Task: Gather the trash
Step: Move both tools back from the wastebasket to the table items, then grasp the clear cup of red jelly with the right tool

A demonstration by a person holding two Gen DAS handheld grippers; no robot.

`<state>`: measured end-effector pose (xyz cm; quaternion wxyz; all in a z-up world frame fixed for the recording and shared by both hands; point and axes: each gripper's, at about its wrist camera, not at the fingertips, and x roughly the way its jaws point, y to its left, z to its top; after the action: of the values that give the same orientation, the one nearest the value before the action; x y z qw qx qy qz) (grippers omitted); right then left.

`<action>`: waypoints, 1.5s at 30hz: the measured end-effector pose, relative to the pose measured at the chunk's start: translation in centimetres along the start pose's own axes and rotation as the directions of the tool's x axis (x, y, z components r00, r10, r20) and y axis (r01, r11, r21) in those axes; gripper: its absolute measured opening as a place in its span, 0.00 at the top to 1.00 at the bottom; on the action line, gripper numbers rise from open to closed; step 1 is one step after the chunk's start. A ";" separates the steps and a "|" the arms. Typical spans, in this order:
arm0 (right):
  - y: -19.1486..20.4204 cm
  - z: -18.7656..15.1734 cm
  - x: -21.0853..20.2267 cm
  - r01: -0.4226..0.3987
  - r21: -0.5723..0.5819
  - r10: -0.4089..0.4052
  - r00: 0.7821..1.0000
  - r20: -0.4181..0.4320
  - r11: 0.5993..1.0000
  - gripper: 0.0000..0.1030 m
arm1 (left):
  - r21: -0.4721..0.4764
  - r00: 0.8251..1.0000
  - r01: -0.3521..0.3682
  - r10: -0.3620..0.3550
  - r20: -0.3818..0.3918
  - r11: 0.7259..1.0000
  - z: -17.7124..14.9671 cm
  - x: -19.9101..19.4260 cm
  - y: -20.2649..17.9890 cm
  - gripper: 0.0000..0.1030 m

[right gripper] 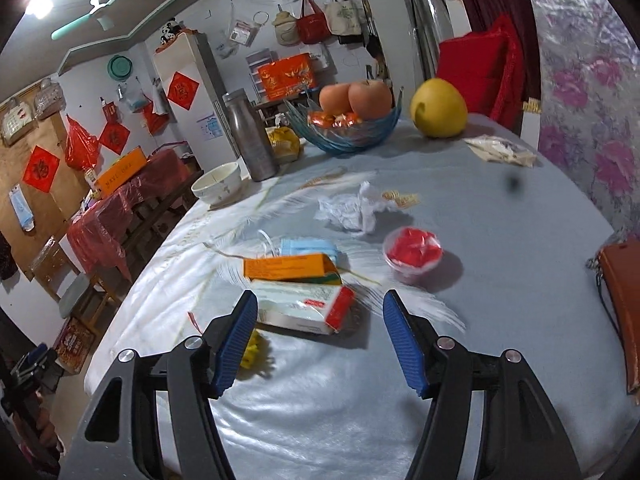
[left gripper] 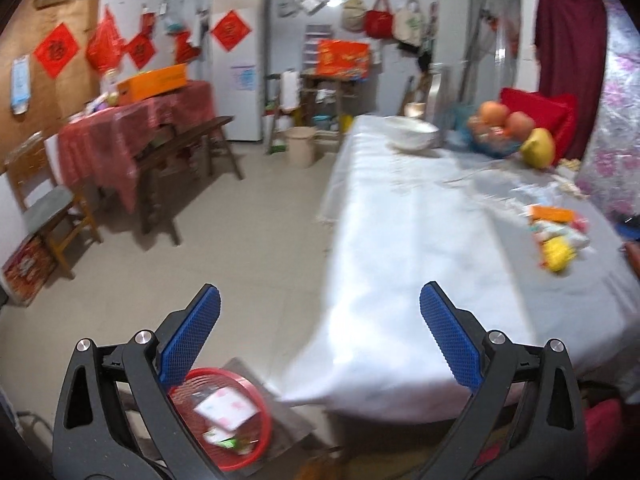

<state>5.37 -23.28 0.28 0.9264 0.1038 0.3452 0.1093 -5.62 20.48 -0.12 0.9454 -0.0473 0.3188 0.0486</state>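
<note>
My right gripper is open and empty, just above the white-clothed table. A white and red carton lies between its fingertips, with an orange box and a blue face mask behind it. A yellow wrapper lies by the left finger. A crumpled tissue and a small cup with red contents lie further back. My left gripper is open and empty over the floor beside the table. A red mesh trash basket holding paper trash sits below its left finger.
A blue fruit bowl, a yellow pomelo, a metal flask and a white bowl stand at the table's far end. A brown bag lies at the right edge. A bench and a red-clothed table stand across the floor.
</note>
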 end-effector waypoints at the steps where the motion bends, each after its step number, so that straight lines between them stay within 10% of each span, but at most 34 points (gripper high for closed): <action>1: -0.4 -0.2 0.1 -0.005 0.001 0.005 1.000 -0.004 1.000 0.37 | 0.005 1.000 0.017 -0.017 0.000 1.000 0.3 0.2 -0.7 0.07; 27: -6.0 3.6 11.2 0.072 -0.038 -0.077 0.983 -0.165 0.997 0.30 | 0.198 0.954 0.285 -0.258 -0.152 0.938 6.8 9.3 -22.9 0.07; 37: -7.2 4.0 11.1 0.040 0.016 -0.038 0.991 -0.130 0.999 0.43 | 0.264 0.932 0.347 -0.299 -0.206 0.900 8.2 13.9 -30.2 0.07; 45: -10.1 3.9 6.7 0.086 0.137 -0.096 0.993 0.071 0.987 0.43 | 0.309 0.936 0.333 -0.274 -0.219 0.891 7.5 16.4 -33.2 0.07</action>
<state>14.26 -31.56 -3.67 0.9341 0.1539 0.3199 0.0393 15.92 -10.54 -2.23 0.9044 0.0639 0.3902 -0.1605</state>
